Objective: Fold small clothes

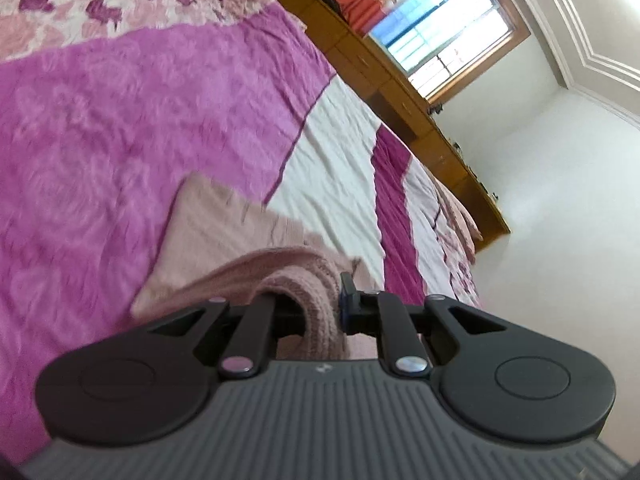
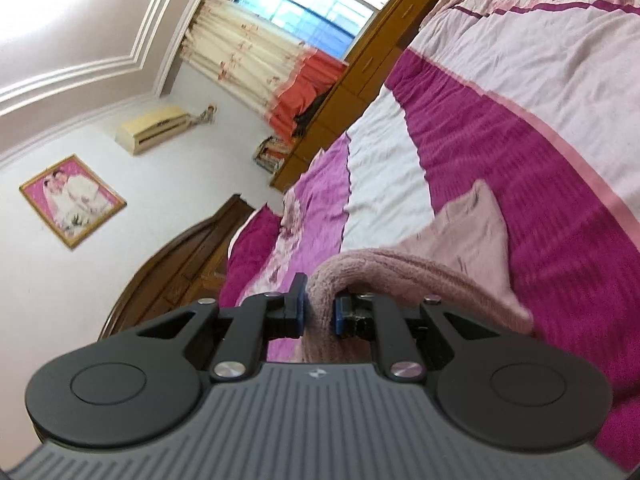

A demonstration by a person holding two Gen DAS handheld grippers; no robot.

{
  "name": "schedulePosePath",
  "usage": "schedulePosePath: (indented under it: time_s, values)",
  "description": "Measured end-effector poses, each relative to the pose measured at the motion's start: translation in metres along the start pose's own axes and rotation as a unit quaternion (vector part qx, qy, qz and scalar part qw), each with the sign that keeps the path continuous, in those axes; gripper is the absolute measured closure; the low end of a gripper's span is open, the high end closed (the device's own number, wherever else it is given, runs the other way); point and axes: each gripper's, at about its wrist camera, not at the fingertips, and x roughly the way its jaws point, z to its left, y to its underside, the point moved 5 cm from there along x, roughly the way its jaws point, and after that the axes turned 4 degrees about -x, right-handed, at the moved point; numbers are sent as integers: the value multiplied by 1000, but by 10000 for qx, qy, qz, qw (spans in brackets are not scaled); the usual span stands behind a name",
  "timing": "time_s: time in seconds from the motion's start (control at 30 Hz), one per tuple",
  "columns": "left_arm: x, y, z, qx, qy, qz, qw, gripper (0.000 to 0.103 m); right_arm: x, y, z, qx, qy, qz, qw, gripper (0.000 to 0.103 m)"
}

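A small pale pink knitted garment lies partly on the bed and is lifted at the near edge. In the left wrist view my left gripper is shut on a thick fold of that knit, which drapes over the left finger and hides it. In the right wrist view my right gripper is shut on another bunched edge of the pink garment, the cloth pinched between its two blue pads. The rest of the garment trails away over the bedspread beyond both grippers.
The bed is covered by a purple, magenta and white patchwork bedspread. A wooden cabinet runs along the far side under a window. A dark wooden headboard, a framed picture and an air conditioner show on the wall.
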Motion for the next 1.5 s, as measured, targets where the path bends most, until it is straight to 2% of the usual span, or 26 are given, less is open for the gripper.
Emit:
schedulePosePath:
  time_s: [0.17, 0.33, 0.5, 0.67, 0.83, 0.93, 1.03, 1.17, 1.27, 1.33, 1.37, 1.5]
  values:
    - [38, -16, -3, 60, -142, -104, 9998, 89, 35, -18, -10, 98, 37, -94, 9999, 87]
    - [88, -29, 5, 329, -592, -106, 9976, 89, 67, -23, -29, 300, 288, -199, 9989, 87]
    - [136, -21, 33, 681, -1221, 76, 9902, 89, 92, -16, -62, 304, 973, -156, 9947, 87]
    - [159, -11, 58, 854, -1524, 283, 9842, 87, 108, -5, -92, 36, 1633, -42, 9866, 86]
    - [159, -8, 63, 897, -1512, 271, 9841, 86, 119, 5, -104, -215, 1823, 46, 9830, 85]
    - [157, -6, 58, 994, -1594, 285, 9818, 86, 120, 7, -102, -356, 1830, 41, 9825, 79]
    - [149, -4, 54, 1021, -1684, 257, 9801, 78, 116, 8, -97, -424, 1824, 44, 9823, 72]
    - [138, 0, 48, 1111, -1695, 293, 9788, 71, 105, 11, -87, -505, 1757, 10, 9832, 57]
    - [129, 1, 42, 1203, -1697, 304, 9776, 60, 99, 11, -81, -551, 1786, 34, 9824, 54]
    - [124, 2, 40, 1202, -1712, 287, 9775, 58, 96, 11, -77, -600, 1841, 54, 9811, 50]
    - [121, 2, 39, 1196, -1722, 286, 9774, 57, 94, 12, -75, -620, 1864, 63, 9805, 45]
    - [109, 5, 38, 1185, -1705, 257, 9779, 57, 83, 15, -66, -732, 1955, 79, 9779, 44]
